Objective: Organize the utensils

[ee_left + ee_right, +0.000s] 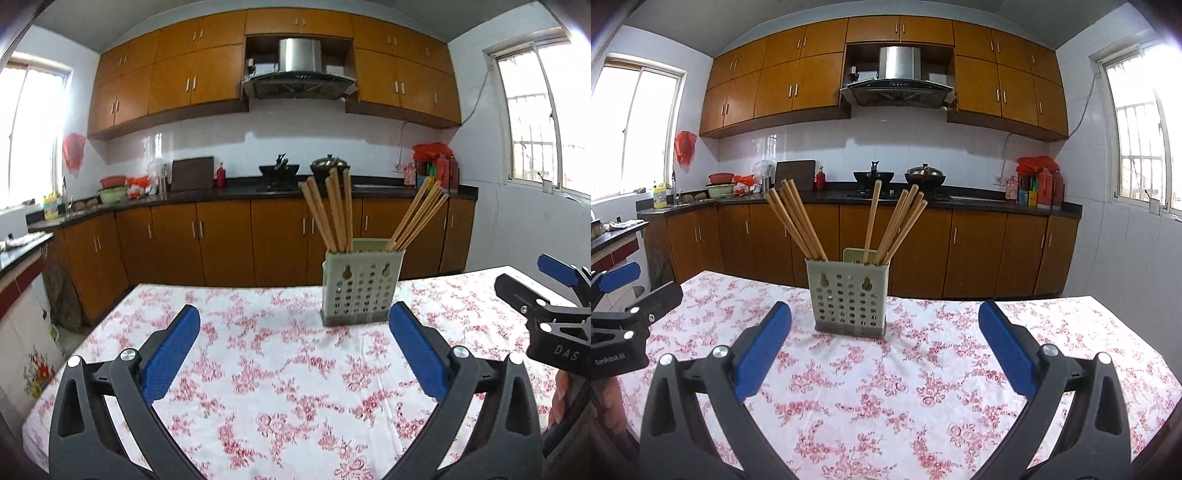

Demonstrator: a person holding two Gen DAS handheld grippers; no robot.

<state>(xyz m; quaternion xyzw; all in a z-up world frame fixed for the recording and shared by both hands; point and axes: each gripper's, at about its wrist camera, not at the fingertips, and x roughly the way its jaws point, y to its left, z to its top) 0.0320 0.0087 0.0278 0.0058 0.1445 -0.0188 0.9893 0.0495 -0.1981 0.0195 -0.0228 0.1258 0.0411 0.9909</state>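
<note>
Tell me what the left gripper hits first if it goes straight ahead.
Probably the holder with its chopsticks. It stands a little right of centre ahead of the open left gripper, so a near miss is possible; depth is unclear.

table (258, 387): floral cloth | on it: chopstick holder (360, 286), upright

1. Left wrist cam: sits just behind the left gripper (295, 332), low over the table (258, 406), facing the kitchen counter (236, 192); chopstick holder (360, 288) ahead, slightly right of the claw.
2. Right wrist cam: same low, near setup behind the right gripper (885, 332); holder ahead, slightly left.
3. Shared: table, holder, counter, cabinets. Each cam catches the other gripper at its frame edge.
</note>
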